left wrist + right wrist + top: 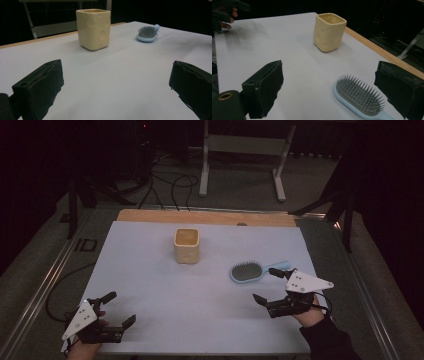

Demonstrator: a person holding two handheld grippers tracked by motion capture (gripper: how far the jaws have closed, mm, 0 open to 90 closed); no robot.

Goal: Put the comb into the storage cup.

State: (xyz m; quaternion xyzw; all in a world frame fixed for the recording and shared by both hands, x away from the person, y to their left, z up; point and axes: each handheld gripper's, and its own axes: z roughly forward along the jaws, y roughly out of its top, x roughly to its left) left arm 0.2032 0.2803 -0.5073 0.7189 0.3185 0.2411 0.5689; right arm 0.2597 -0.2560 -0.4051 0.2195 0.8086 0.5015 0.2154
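A pale yellow square cup [187, 245] stands upright on the white table sheet [150, 285], toward the back middle; it also shows as the cup [93, 28] and the cup [329, 32]. A light blue hairbrush [251, 271] lies bristles up to its right, seen too as the hairbrush [148, 34] and the hairbrush [360, 99]. My right gripper [271, 286] is open just in front of the brush, which lies between its jaws in the right gripper view, untouched. My left gripper [120, 308] is open near the front left corner, holding nothing.
A bare wooden strip [205, 217] runs along the table's far edge. Beyond it on the floor lie cables [170, 185] and a white metal frame [245, 150]. Black stand legs [345, 205] rise at the right. The person's other hand [225, 17] shows far off.
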